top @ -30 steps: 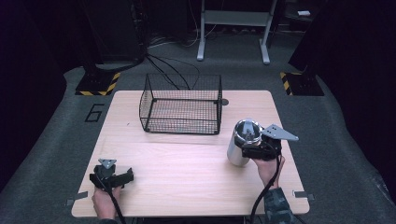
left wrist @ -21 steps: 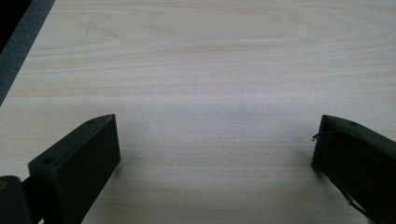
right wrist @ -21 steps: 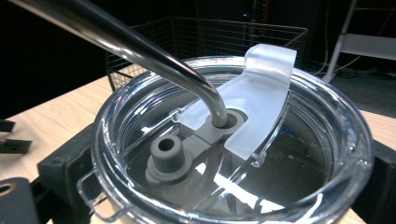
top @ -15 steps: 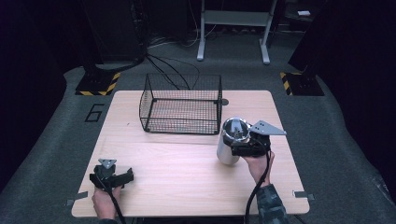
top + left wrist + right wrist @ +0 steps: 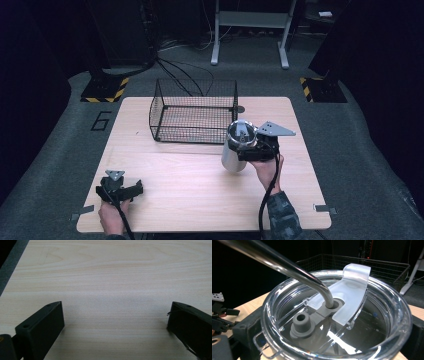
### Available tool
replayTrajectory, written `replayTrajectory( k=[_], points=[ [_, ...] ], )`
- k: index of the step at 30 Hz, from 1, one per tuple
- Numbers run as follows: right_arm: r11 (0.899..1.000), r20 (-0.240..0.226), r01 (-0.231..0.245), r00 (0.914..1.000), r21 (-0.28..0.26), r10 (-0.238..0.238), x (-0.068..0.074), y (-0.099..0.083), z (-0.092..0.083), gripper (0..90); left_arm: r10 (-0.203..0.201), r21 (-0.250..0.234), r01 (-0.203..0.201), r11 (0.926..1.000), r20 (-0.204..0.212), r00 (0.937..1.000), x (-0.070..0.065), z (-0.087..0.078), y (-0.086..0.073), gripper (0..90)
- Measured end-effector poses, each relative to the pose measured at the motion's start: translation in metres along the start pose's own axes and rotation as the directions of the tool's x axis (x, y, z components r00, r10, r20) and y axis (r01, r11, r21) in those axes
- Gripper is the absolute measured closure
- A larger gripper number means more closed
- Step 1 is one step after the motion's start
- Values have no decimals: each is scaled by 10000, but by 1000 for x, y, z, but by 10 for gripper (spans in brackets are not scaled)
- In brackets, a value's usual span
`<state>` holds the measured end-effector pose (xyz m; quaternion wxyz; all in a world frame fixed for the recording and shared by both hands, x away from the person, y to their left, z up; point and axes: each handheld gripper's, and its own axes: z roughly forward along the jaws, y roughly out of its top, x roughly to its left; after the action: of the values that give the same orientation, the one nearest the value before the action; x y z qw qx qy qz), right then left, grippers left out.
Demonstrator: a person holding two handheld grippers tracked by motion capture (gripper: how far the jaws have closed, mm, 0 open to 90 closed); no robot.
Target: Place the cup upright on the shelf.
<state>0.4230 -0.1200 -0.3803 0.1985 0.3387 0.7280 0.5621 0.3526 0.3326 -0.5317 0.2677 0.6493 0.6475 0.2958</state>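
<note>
The right gripper (image 5: 250,150), right of centre in the high view, has its jaws closed around a steel tumbler (image 5: 235,152) just under the rim, one black jaw on each side of the lid in the right gripper view. The tumbler leans a little, and whether its base touches the table (image 5: 190,200) I cannot tell. It sits just below the lower right corner of the wire basket (image 5: 195,110).

I judge it rigid and fairly heavy, with a smooth, polished wall that could slip, so a firm grip high on the body suits it. The clear lid (image 5: 337,315) and the metal straw (image 5: 287,265) through it look like poor handholds.

The left gripper (image 5: 118,189), at lower left, is wide open and empty over bare wood.
</note>
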Motion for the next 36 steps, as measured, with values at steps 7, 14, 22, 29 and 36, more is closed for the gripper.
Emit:
replayTrajectory(
  k=[7,14,22,29,36],
  points=[
    [9999,-135,123,9998,64,-122,4,13,9,33,-2,6,2,10000,-9,10000,0,0,0,5],
    [9995,-305,253,9992,197,-247,4,24,20,33,-56,55,56,10000,27,10000,0,0,0,5],
    [9997,-352,182,9992,154,-176,9,31,28,34,-12,5,12,10000,15,10000,0,0,0,5],
    [9994,-508,334,9982,130,-327,15,40,35,33,-38,34,38,10000,18,10000,0,0,0,5],
    [9996,-590,264,9979,77,-259,16,48,39,33,-79,83,79,9999,65,9999,1,0,0,5]
  ],
)
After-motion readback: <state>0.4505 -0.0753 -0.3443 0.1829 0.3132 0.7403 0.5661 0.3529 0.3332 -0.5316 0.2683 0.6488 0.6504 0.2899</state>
